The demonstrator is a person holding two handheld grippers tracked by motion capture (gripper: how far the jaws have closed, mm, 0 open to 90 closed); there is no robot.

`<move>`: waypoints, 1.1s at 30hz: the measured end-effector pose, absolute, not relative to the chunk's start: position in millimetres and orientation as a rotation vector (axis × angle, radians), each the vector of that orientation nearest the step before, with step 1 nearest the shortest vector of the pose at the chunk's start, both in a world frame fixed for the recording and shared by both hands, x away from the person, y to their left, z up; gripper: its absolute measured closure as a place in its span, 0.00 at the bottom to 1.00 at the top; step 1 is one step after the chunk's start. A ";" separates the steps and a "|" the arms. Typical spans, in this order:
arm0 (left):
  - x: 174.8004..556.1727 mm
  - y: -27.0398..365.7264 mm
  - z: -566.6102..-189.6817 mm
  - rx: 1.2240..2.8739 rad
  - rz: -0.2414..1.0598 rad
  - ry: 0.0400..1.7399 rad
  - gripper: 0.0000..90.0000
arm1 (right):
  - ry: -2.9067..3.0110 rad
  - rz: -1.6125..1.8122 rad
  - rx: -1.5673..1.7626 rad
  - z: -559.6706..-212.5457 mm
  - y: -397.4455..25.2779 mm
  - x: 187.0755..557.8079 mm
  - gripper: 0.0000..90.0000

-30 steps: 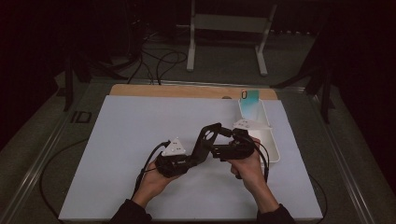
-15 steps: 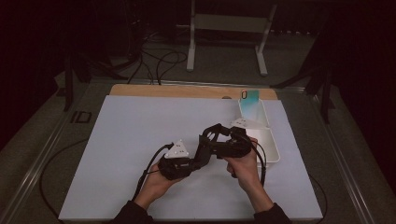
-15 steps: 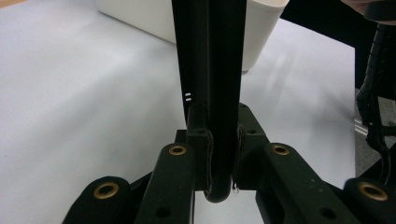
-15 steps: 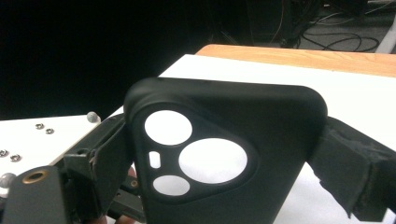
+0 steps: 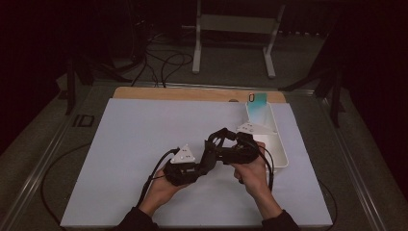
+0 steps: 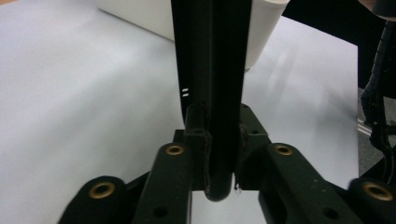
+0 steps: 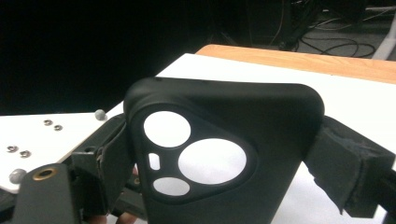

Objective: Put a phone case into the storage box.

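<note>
Left hand [image 5: 161, 185]: comes in from the bottom of the high view and holds the left gripper [image 5: 204, 163] low over the white table [image 5: 134, 139].
Left gripper: jaws closed on the lower end of the black phone case [image 6: 211, 70]; in the left gripper view the case stands edge-on between the pads.
Black phone case: held above the table near its middle, between the two grippers. In the right gripper view its back faces the camera, with a rounded three-cornered camera cutout near the top.
Right gripper [image 5: 222, 142]: jaws clamped on the two side edges of the case, foam pads [image 7: 345, 172] pressing in.
Right hand [image 5: 252, 168]: wraps the gripper's handle.
White tray [image 5: 279, 149]: just beyond the right hand, on the table.
Teal phone case [image 5: 257, 100]: stands at the tray's far end.
</note>
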State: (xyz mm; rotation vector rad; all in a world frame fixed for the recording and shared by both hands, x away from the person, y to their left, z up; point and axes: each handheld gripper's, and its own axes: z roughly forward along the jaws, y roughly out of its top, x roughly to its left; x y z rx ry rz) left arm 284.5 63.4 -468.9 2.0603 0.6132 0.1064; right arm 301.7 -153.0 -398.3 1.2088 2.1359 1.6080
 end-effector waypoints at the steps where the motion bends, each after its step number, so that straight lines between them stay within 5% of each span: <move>1: 284.5 63.4 -468.9 2.060 0.106 0.613 0.80 | 2.136 1.608 1.209 -398.3 -153.0 301.7 0.16; 9: 286.7 67.2 -467.2 2.055 0.095 0.640 0.61 | 2.134 1.599 1.203 -399.0 -152.1 301.9 0.16; 21: 284.5 78.5 -462.7 2.012 0.239 0.709 0.17 | 2.130 1.579 1.204 -400.8 -153.5 302.7 0.16; 33: 284.6 98.2 -457.1 1.976 0.362 0.754 0.00 | 2.126 1.573 1.209 -400.7 -154.7 304.6 0.16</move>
